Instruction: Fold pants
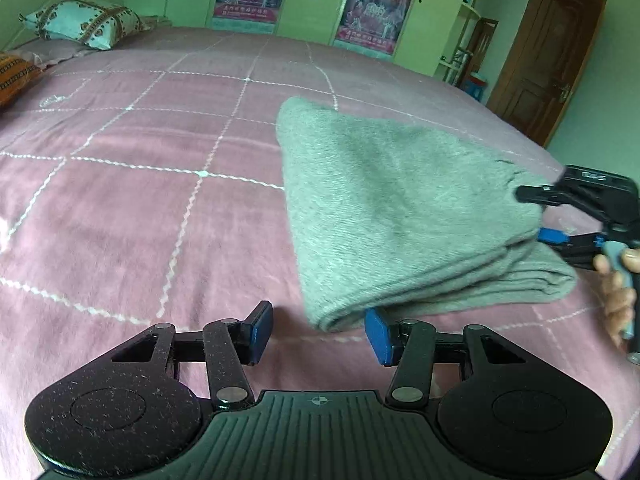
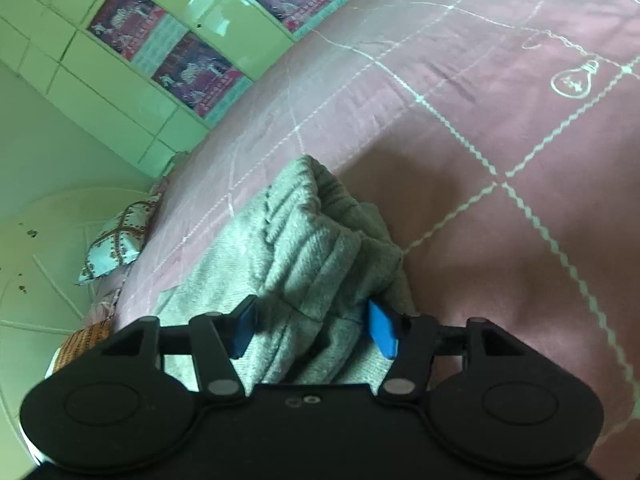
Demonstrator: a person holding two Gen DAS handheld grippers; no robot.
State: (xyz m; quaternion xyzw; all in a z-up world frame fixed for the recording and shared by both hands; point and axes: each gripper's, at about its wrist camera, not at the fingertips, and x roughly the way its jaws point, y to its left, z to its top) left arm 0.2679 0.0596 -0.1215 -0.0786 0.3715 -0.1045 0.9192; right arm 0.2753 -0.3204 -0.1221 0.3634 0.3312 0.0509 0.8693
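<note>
grey pants (image 1: 400, 208) folded on pink bed (image 1: 140, 200), poster (image 1: 372, 16) text unreadable

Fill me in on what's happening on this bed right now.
A person with a gripper in each hand is folding grey pants on a pink bedspread. The pants are already folded into a thick bundle. The right gripper has its jaws around the bunched end of the fabric, though not visibly closed tight. The left gripper is open beside the bundle's near corner, holding nothing.
</note>
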